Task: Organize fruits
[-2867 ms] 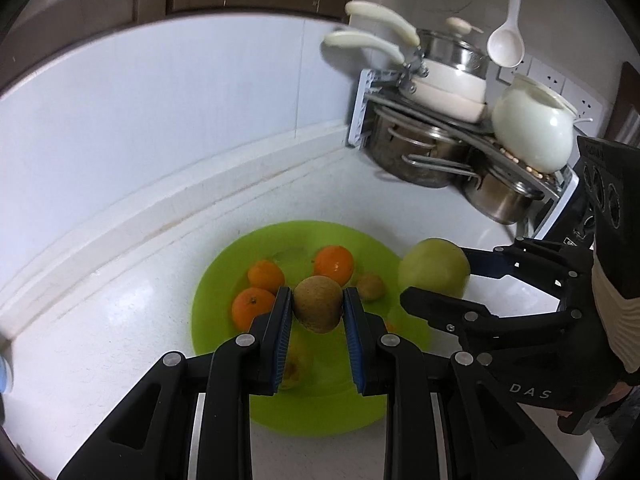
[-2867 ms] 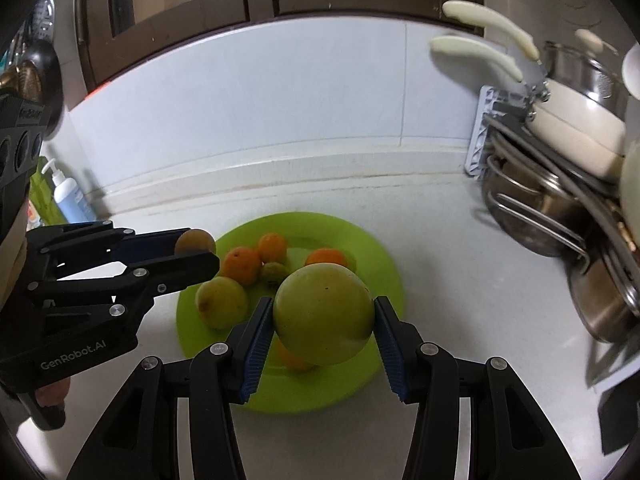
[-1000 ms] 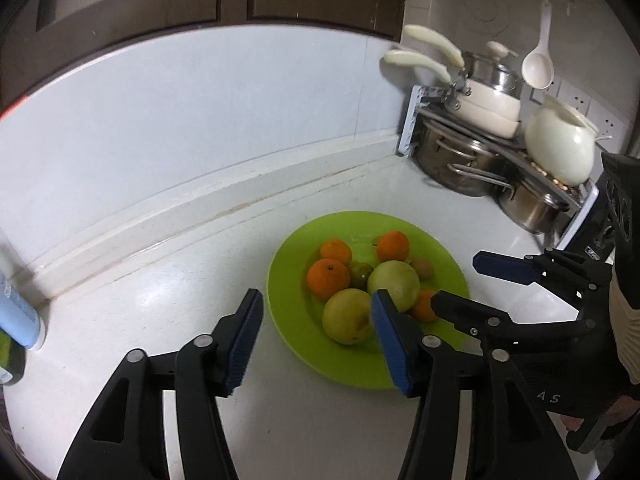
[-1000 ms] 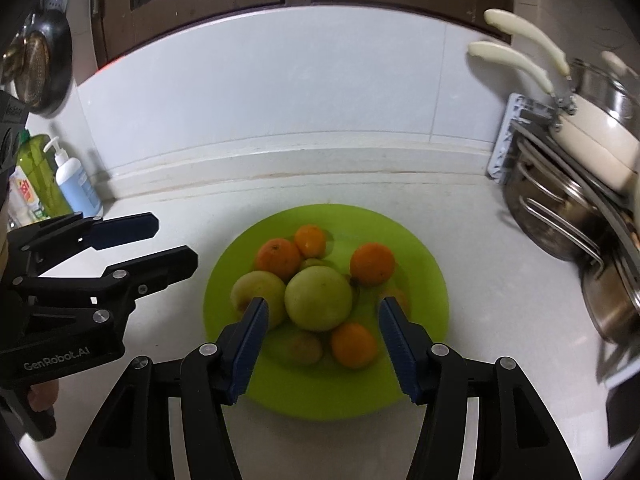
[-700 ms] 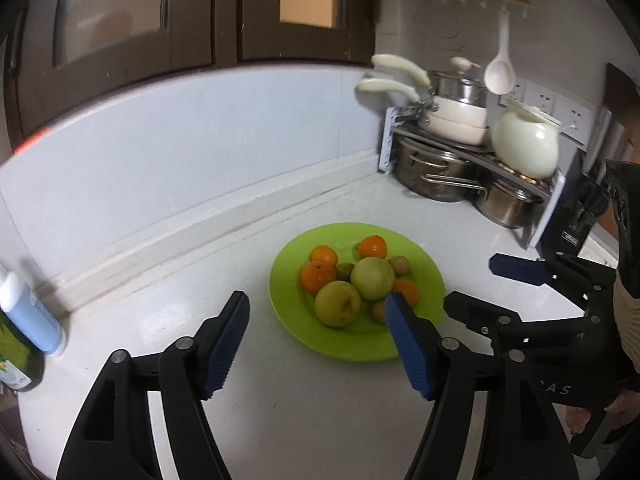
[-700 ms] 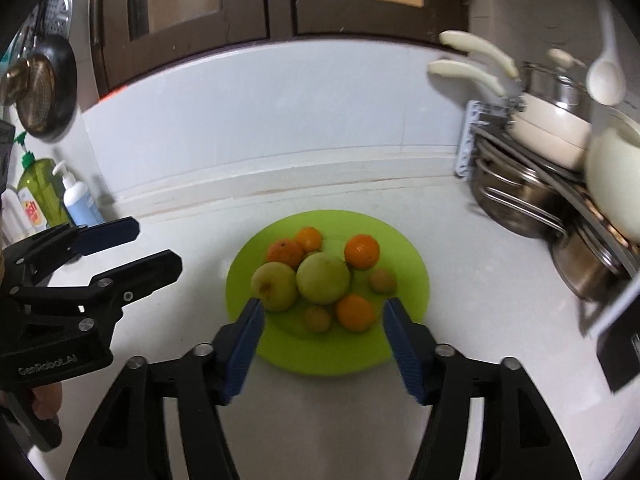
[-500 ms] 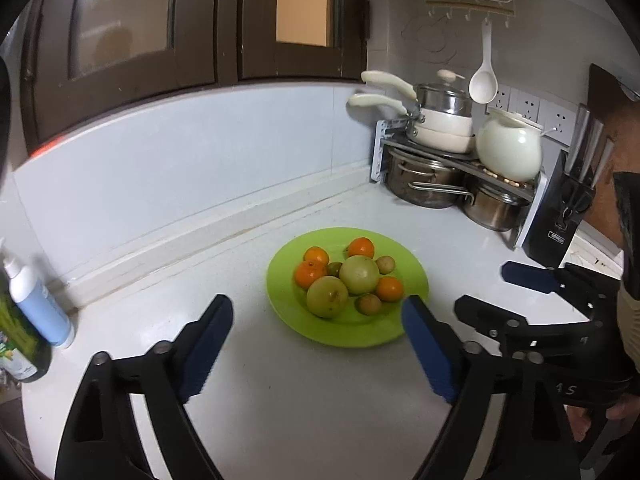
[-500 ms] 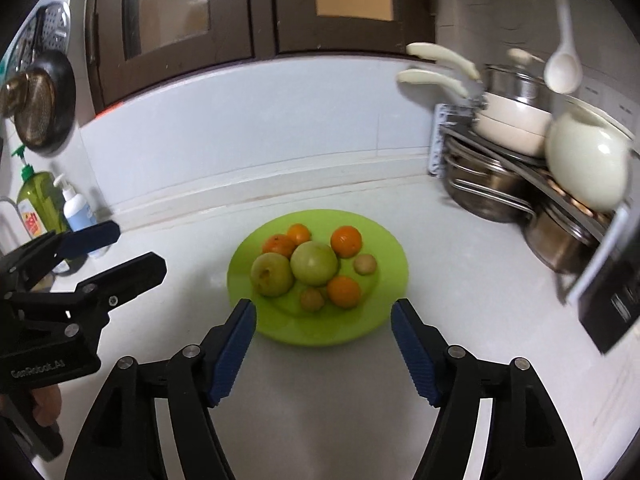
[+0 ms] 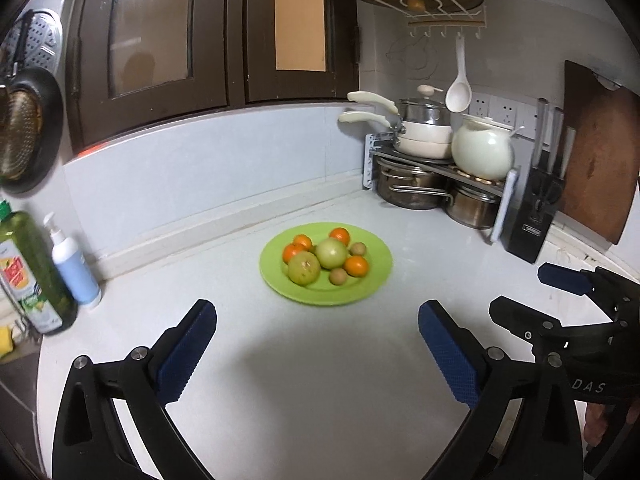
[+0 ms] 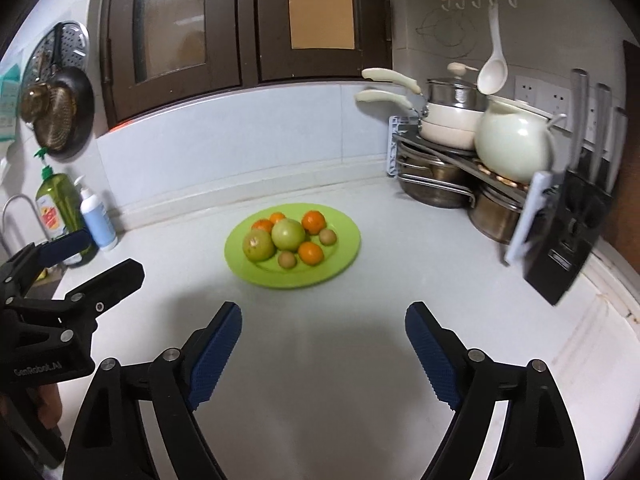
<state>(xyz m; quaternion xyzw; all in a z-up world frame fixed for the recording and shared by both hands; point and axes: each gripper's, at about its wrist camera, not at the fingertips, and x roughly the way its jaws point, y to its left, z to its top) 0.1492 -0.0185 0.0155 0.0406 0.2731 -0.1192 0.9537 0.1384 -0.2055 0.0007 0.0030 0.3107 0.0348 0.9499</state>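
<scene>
A lime-green plate [image 9: 376, 280] [image 10: 340, 264] lies on the white counter, holding two green apples [image 9: 304, 267] [image 10: 288, 234], several oranges [image 9: 356, 266] [image 10: 311, 253] and two brown kiwis [image 9: 338, 277] [image 10: 287, 259]. My left gripper [image 9: 316, 326] hangs well back from the plate, its jaws still opening with only bare counter between them. My right gripper [image 10: 323, 322] is likewise pulled back from the plate, its jaws opening and empty. Each gripper shows at the edge of the other's view: the right gripper [image 9: 540, 292] and the left gripper [image 10: 104, 252].
A rack of steel pots [image 9: 436, 184] [image 10: 452, 176] with a cream pot [image 9: 482, 150] stands at the back right, beside a black knife block [image 9: 532, 216] [image 10: 568, 236] and a wooden board [image 9: 596, 152]. Soap bottles [image 9: 70, 260] [image 10: 94, 216] stand at the left by the sink edge.
Both grippers let their fruit go onto the plate, then drew back and up from it while their jaws spread wide. The plate now looks small and far.
</scene>
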